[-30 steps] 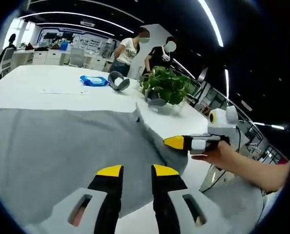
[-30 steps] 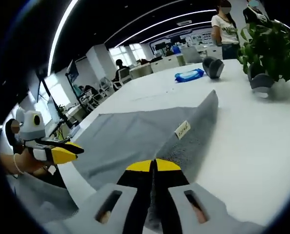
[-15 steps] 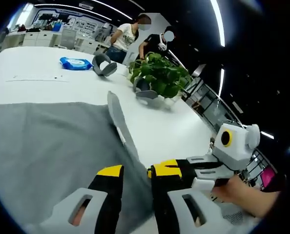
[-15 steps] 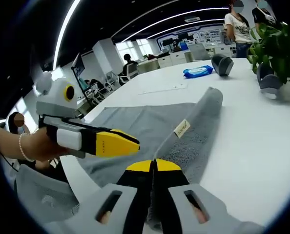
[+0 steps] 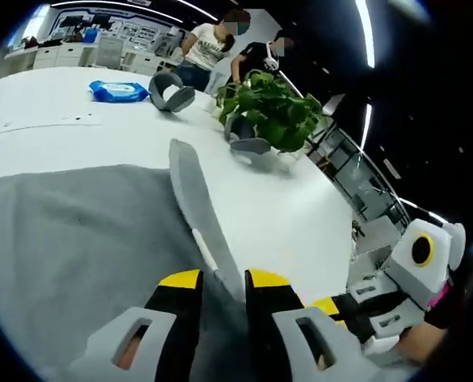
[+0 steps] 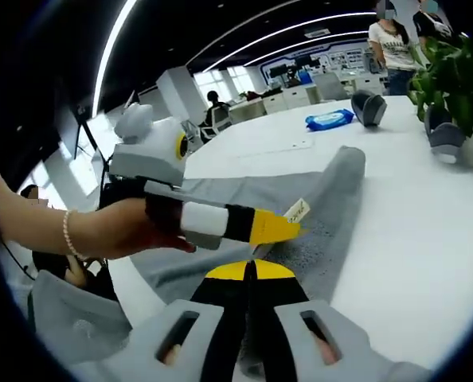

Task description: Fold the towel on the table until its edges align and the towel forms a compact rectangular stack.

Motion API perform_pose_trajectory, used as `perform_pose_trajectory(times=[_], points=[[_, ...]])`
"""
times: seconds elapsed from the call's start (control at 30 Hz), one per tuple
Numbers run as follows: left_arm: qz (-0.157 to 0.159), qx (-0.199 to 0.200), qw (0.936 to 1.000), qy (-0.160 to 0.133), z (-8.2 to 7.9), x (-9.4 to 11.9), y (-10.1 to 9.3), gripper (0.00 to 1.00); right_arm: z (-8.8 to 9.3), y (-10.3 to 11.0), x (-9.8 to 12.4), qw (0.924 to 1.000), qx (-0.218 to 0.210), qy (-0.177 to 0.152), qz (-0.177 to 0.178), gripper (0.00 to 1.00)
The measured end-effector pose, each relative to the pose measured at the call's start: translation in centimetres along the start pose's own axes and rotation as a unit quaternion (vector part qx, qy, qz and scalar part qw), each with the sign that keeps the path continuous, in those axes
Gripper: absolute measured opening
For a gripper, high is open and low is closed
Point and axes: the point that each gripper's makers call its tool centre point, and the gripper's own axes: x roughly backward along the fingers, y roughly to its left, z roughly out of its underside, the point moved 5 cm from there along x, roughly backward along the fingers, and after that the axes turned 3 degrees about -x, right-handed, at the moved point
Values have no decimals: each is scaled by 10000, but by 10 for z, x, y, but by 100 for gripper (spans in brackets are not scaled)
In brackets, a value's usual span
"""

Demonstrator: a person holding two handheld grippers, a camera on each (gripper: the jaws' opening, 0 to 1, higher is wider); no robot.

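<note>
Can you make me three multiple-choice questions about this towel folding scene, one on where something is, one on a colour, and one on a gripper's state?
1. Where does the blue packet lie?
A. On the white table beyond the grey towel
B. On top of the towel
C. Between the right gripper's jaws

2. What colour are the gripper jaw tips?
A. Red
B. Yellow
C. Green

3. How does the right gripper stand?
A. Wide open above the table
B. Shut on the potted plant
C. Shut on the towel's raised edge

Answers: 1 A, the packet sits far off on bare tabletop. 2 B, the tips show yellow in both views. 3 C, its jaws meet with grey cloth between them.
</note>
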Motion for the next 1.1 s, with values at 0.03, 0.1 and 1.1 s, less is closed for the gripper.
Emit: perform_pose_trajectory(times=[0.03,0.1,1.1], points=[[-5,-10,10000,10,-1,-2,1,22,0,2,0,10000,14,1,-21,0],[-33,-2,10000,23,-4,-9,6,21,0,4,-1,10000,67,16,-65,0],[-524,-343,9975,-336,-33,9,29,5,-3,41,-2,9962,135,9,-859,0]])
